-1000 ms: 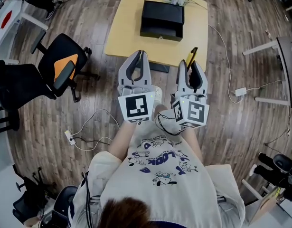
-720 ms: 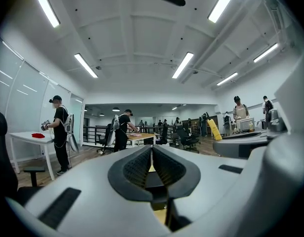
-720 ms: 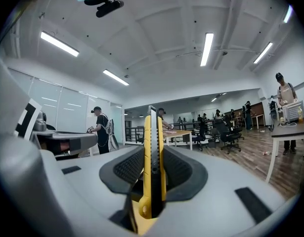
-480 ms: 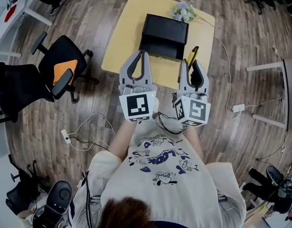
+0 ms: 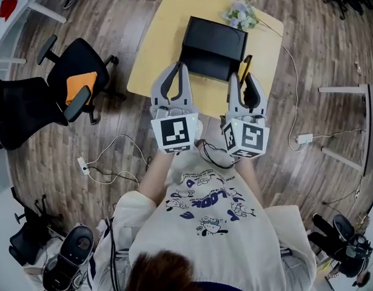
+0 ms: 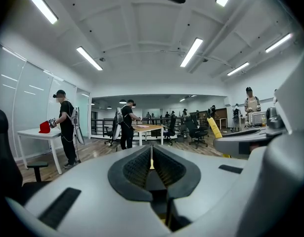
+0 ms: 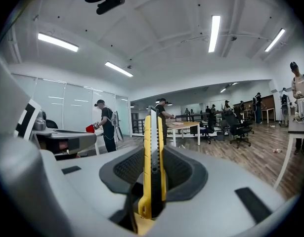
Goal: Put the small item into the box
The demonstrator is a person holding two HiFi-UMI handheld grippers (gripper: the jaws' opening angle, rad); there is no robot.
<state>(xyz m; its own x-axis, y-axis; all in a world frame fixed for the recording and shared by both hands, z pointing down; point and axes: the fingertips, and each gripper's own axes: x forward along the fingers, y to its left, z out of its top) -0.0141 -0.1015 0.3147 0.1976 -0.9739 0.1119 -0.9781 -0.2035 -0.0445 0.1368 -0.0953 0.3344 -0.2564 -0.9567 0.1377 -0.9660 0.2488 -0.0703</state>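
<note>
A yellow utility knife [image 7: 152,162] stands upright between the jaws of my right gripper [image 7: 152,169], which is shut on it; from the head view its yellow tip [image 5: 244,70] pokes past the right gripper [image 5: 245,83]. My left gripper [image 5: 177,71] is shut with nothing in it, its pads [image 6: 137,168] pressed together. The black box [image 5: 213,46] lies on the yellow table [image 5: 168,41] just beyond both grippers. Both grippers are held side by side in front of the person's chest.
A bunch of pale flowers [image 5: 242,17] lies at the table's far right corner. A black office chair with an orange cushion [image 5: 77,83] stands left of the table. Cables and power strips [image 5: 86,165] trail on the wooden floor. People stand at distant desks [image 6: 67,125].
The table and box have drawn nearer to the grippers in the head view. Both grippers keep their hold and their side-by-side pose.
</note>
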